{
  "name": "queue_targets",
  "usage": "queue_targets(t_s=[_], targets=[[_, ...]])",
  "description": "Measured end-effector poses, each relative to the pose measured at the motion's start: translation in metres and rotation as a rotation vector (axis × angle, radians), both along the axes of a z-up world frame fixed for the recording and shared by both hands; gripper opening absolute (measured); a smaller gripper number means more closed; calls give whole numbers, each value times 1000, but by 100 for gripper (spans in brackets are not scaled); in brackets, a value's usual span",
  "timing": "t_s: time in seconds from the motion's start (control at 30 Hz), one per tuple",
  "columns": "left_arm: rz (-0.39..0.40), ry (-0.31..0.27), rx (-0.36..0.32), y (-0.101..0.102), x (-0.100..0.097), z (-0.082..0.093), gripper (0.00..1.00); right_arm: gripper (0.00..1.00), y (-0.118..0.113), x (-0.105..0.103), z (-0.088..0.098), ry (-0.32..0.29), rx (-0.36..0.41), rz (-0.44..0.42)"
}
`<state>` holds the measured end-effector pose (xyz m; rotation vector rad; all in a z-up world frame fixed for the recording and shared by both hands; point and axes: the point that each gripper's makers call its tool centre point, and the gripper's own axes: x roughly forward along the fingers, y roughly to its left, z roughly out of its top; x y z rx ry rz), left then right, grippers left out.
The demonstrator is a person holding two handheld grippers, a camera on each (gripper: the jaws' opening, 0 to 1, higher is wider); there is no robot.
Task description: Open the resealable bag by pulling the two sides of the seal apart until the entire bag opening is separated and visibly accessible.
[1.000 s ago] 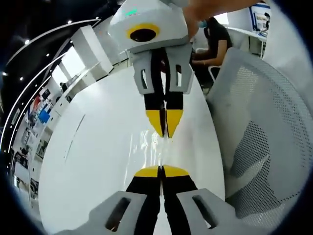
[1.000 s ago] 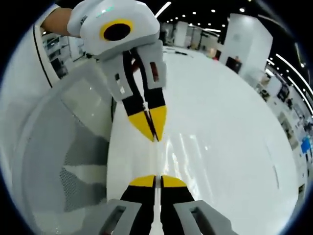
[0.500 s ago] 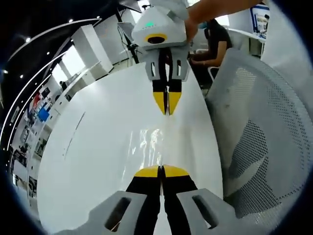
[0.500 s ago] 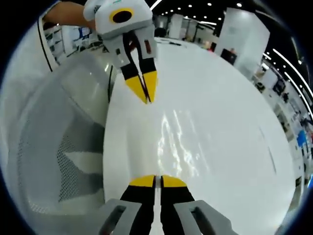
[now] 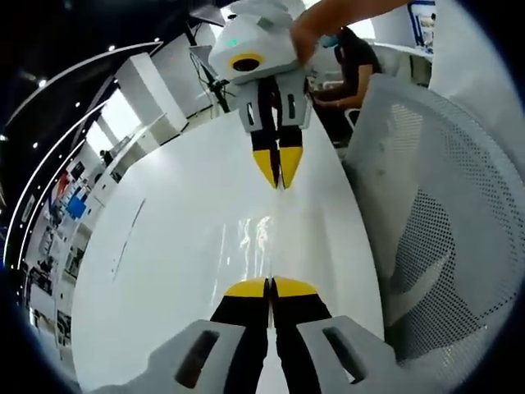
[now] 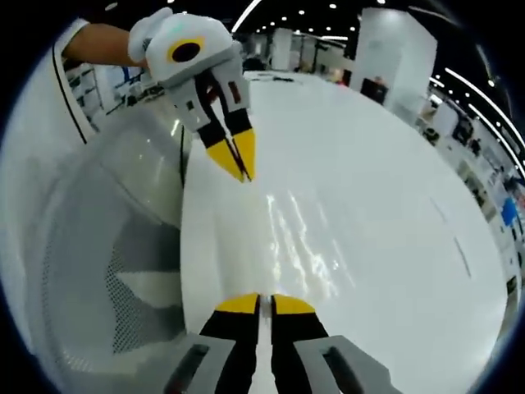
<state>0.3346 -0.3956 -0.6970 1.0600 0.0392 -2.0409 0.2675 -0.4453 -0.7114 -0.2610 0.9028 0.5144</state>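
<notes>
Grippers have drawn apart, left gripper and right gripper each pinching the clear bag.

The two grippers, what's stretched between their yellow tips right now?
In both views, the clear resealable bag spans between the left gripper and right gripper, each shut on one side, above the white table.

A white mesh chair stands against the long edge of the glossy white table, with a seated person beyond its far end.
</notes>
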Motion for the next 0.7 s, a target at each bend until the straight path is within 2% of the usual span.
queue_targets(t_s=[0.13,0.27,0.47,0.7], targets=[[-23,-11,-5,1,-5,-1,0,3,7,12,12,-39,63,-22],[-36,-17,-4,1,-8,-3,0,4,10,23,19,-53,68,-18],[-29,-13,-7,1,-9,-2,0,4,18,27,10,-22,87,-2],[-20,-9,-8,1,-9,-3,0,4,18,24,-1,-3,84,-5]])
